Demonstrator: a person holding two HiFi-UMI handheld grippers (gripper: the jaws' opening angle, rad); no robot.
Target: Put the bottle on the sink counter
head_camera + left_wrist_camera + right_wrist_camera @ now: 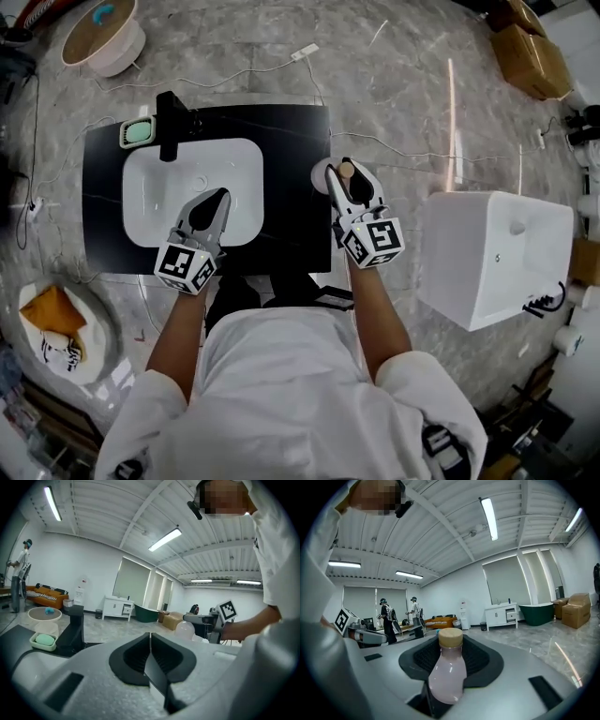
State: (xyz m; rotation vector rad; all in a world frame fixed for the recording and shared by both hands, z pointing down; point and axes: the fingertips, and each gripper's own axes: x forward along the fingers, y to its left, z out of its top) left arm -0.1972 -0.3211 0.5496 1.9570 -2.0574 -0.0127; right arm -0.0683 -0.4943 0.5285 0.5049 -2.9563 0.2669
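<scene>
Right gripper (339, 172): I have its jaws pinching the pale pink bottle (447, 677), tan cap up, at the right edge of the black sink counter (292, 150); whether it touches, I cannot tell | Left gripper (217, 201): jaws pressed together, nothing between them, over the white basin (155, 192)
</scene>
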